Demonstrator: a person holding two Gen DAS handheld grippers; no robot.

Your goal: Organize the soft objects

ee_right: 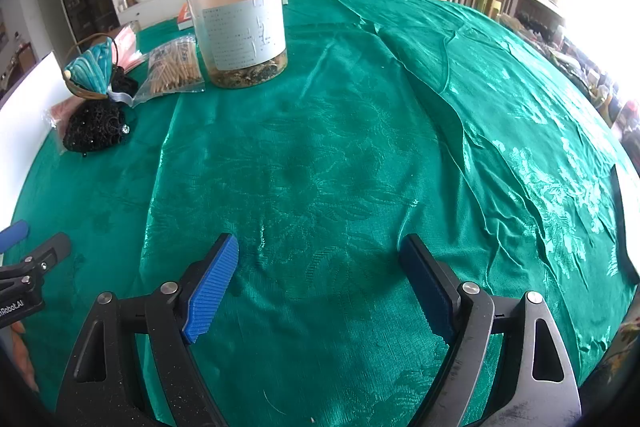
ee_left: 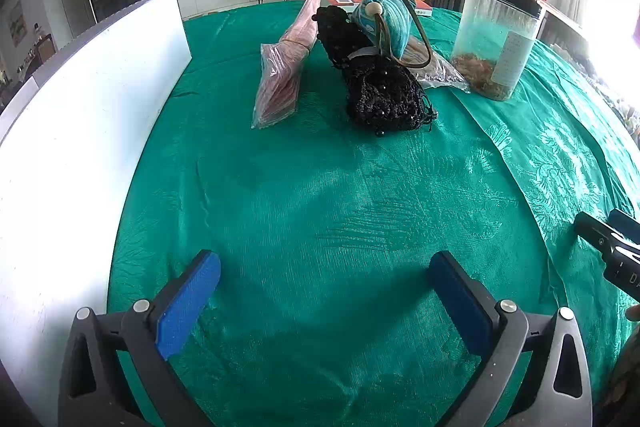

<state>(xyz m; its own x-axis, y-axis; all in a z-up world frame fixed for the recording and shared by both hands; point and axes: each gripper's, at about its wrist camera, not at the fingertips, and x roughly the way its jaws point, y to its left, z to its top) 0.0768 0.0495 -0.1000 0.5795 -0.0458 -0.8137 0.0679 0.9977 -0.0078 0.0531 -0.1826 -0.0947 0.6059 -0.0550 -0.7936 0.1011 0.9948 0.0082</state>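
left gripper [ee_left: 324,269]: jaws wide apart, nothing held
right gripper [ee_right: 320,261]: jaws wide apart, empty
black beaded pouch [ee_left: 380,95]: left of jar [ee_left: 496,39], on green cloth [ee_left: 320,187]
teal pouch [ee_left: 386,23]: atop black beaded pouch

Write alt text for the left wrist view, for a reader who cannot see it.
The open left gripper hangs empty over a green tablecloth. Farther back lie a black beaded pouch with a teal pouch leaning on it, a pink packet beside them, and a clear jar to the right.
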